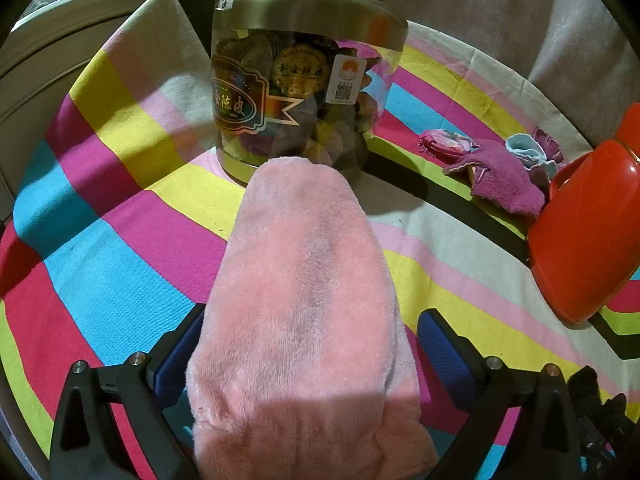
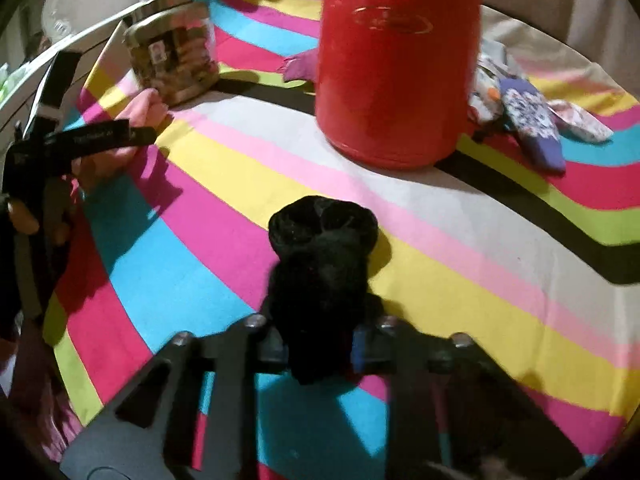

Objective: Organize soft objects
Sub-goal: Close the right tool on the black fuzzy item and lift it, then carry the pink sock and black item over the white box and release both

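Between the spread fingers of the left gripper [image 1: 308, 360] lies a pink fleece cloth [image 1: 300, 312], draped forward over the striped tabletop [image 1: 120, 240]; the right pad stands apart from it, and contact at the left pad cannot be confirmed. Its far end reaches the base of a clear jar [image 1: 296, 92] with a metal lid, filled with dried brownish pieces. The right gripper [image 2: 320, 344] pinches a black fuzzy item [image 2: 320, 264], apparently a rolled sock. Behind it stands a red jug [image 2: 396, 64].
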Tool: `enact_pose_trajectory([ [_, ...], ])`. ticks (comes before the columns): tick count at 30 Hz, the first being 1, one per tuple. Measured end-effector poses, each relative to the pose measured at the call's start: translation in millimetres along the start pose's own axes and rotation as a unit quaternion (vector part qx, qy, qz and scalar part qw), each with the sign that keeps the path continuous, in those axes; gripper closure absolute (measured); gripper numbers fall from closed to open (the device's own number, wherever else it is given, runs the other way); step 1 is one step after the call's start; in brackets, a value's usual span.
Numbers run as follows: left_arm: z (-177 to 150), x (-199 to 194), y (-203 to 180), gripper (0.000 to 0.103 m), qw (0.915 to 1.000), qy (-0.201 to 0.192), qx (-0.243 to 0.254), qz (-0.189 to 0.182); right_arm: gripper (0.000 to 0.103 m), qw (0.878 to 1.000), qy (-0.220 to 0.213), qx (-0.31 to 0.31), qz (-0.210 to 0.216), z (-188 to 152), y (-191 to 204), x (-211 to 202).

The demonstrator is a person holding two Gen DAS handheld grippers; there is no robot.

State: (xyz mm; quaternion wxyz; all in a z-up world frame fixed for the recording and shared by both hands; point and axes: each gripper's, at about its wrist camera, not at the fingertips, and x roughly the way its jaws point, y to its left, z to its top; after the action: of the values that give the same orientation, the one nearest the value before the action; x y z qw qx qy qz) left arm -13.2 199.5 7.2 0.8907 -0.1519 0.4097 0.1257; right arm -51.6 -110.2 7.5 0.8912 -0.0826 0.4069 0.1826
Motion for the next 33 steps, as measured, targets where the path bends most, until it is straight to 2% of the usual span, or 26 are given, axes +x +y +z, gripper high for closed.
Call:
enact_pose_trajectory([
  [5,1,1,-1,0.001,1.0000,0.000,-0.001,0.001,0.083,0.996,-0.018,0.088,-0.012,-17,-33,-17],
  [9,-1,-2,3,0.001,0.9999,-0.004,-0.007,-0.007,0.083,0.993,-0.027,0.111,-0.019,-20,-40,-20],
  [11,-2,-5,7,0.007,0.9997,-0.012,-0.018,-0.009,0.083,0.993,-0.030,0.116,-0.012,-19,-41,-20],
  [12,-3,-7,11,0.020,0.9994,-0.018,-0.029,-0.002,0.083,0.992,-0.030,0.120,-0.008,-20,-43,-20],
  [13,-3,-10,17,0.038,0.9987,-0.026,-0.045,0.004,0.083,0.992,-0.028,0.125,0.000,-20,-45,-19],
  [14,-4,-13,22,0.049,0.9979,-0.030,-0.057,0.004,0.083,0.991,-0.027,0.131,0.001,-20,-48,-19],
  [15,-5,-14,29,0.081,0.9969,-0.032,-0.071,-0.011,0.083,0.990,-0.028,0.135,0.000,-21,-49,-19],
  [16,-6,-15,32,0.087,0.9968,-0.030,-0.072,-0.017,0.083,0.990,-0.028,0.137,0.001,-21,-49,-19],
  [19,-15,-39,19,0.089,0.9971,-0.065,-0.040,-0.007,0.083,0.990,-0.028,0.135,0.000,-20,-48,-19],
  [23,-39,-86,-25,0.089,0.9939,-0.090,0.034,-0.053,0.083,0.990,-0.025,0.135,0.003,-19,-48,-17],
  [28,-91,-112,-83,0.089,0.9839,-0.061,0.125,-0.112,0.083,0.990,-0.027,0.137,0.002,-20,-49,-18],
  [33,-135,-119,-110,0.089,0.9738,-0.011,0.179,-0.139,0.083,0.988,-0.037,0.151,-0.002,-22,-51,-23],
])
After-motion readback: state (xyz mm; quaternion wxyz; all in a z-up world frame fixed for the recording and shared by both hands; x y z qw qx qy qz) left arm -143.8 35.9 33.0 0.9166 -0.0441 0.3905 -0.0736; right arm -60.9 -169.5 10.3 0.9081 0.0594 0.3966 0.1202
